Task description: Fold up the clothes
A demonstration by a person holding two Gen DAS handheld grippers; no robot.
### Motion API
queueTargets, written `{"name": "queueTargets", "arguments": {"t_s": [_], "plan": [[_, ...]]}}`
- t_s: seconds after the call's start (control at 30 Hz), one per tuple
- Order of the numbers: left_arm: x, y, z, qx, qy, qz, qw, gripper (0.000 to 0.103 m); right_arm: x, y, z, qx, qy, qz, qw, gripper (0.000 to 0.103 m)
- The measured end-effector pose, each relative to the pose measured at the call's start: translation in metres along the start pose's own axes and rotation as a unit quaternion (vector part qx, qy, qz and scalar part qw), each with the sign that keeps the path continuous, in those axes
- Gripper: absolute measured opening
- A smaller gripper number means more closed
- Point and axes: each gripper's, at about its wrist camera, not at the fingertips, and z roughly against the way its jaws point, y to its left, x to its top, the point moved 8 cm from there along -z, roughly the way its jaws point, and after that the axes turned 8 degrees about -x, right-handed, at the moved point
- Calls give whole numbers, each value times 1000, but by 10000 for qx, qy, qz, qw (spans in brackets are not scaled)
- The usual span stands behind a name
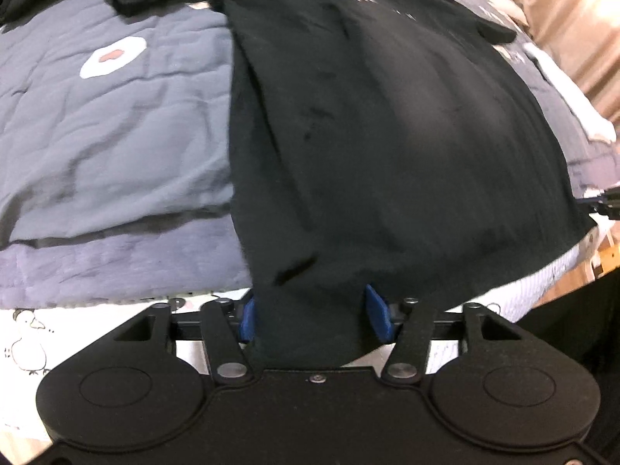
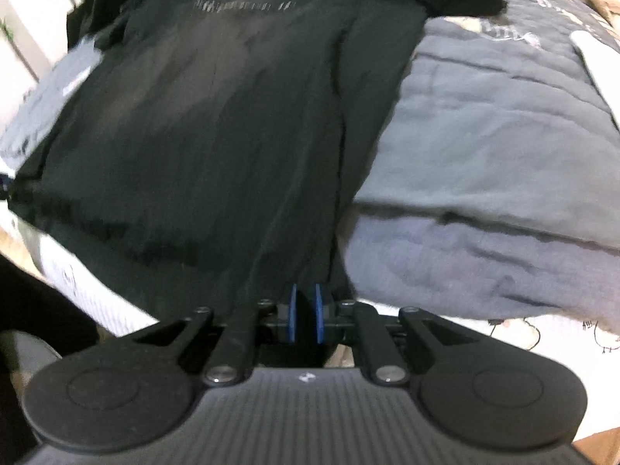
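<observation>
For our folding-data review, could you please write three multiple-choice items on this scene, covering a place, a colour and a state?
1. Where does the black T-shirt lie?
A. On a grey quilt
B. On a wooden floor
C. In a basket

2. What colour are the pads of the right claw?
A. Red
B. Blue
C. Yellow

3. How does the right claw stand?
A. Wide open, nothing between its pads
B. Shut on the shirt's hem
C. Shut on a pillow

Answers:
1 A, the grey quilt spreads beneath and beside the shirt.
2 B, both pads show blue.
3 B, black cloth sits pinched in the narrow gap.
</observation>
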Motion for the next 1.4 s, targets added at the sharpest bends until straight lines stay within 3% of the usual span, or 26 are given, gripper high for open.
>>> {"name": "queueTargets", "arguments": {"t_s": [0.03,0.13,0.27,0.4,0.53,0.67,0.73,0.83,0.93,1.07,1.2,1.4], "plan": [[-1,-1,-2,-2,53,-19,10000,15,-1,2,-1,14,14,30,10000,9],[1,-1,0,-135,48,88,9999,5,1,5,2,320,-66,-213,9992,0],[19,2,23,-419,-391,376,9976,3,23,-19,31,851,-839,-1333,9838,0],[54,5,50,-515,-971,543,9925,3,55,-58,70,1246,-1792,-2436,9450,0],[87,11,52,-269,-1172,718,9901,4,77,-73,77,810,-2044,-2498,9430,0],[83,-2,40,-26,-660,212,9976,6,75,-33,73,607,-1808,-1496,9702,4],[74,-3,48,-8,-697,100,9975,20,66,-4,70,418,-1749,-785,9806,5],[65,-5,66,22,-888,-151,9959,41,53,42,66,248,-1773,198,9836,12],[58,-11,76,-15,-929,-272,9953,45,37,88,56,21,-1735,1251,9769,16],[50,-14,76,202,-779,-418,9959,45,19,140,37,-223,-1701,2476,9536,20],[45,-16,87,127,-835,-334,9959,45,7,163,25,-26,-1555,2895,9444,24],[38,-22,86,46,-720,-352,9968,45,-5,179,6,-112,-1295,3406,9312,29]]}}
